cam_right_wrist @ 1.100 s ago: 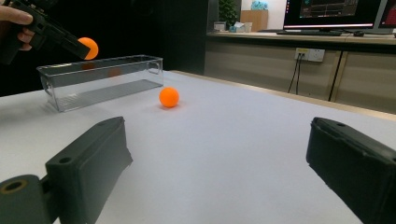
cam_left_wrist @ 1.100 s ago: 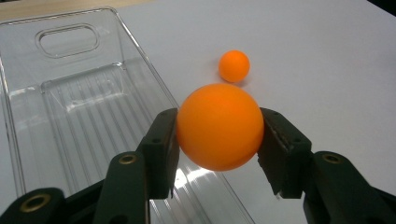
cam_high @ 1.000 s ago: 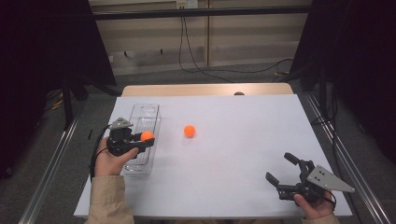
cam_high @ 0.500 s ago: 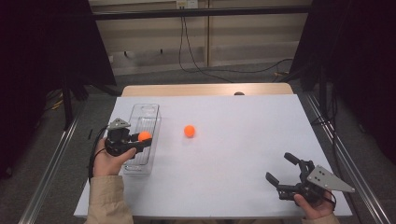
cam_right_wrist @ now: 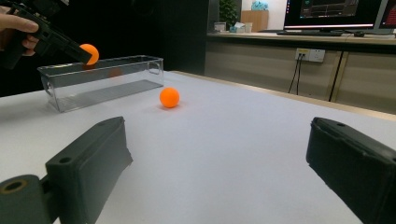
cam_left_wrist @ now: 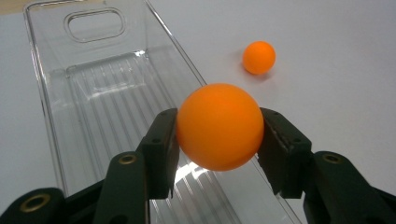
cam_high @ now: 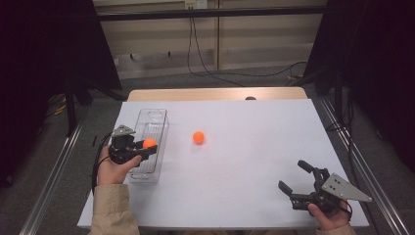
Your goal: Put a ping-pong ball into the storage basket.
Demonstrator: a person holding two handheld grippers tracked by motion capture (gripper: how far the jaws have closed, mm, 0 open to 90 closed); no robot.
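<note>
tray [cam_high: 155,117]: table's [cam_high: 254,147] left part | held ball [cam_high: 149,143]: above tray | loose ball [cam_high: 198,137]: on table, right of tray

2 orange balls [cam_left_wrist: 218,126], clear bin [cam_high: 155,122]

clear bin's [cam_left_wrist: 93,107] near end cut off (bottom edge), dark thing [cam_high: 250,98] at table's [cam_high: 254,161] far edge too small to tell

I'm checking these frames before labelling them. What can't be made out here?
- High view: small dark object at the table's far edge, too small to identify.
- Left gripper view: held orange ball hides the clear bin's near right wall.
- Right gripper view: left gripper cut off by the frame edge.
</note>
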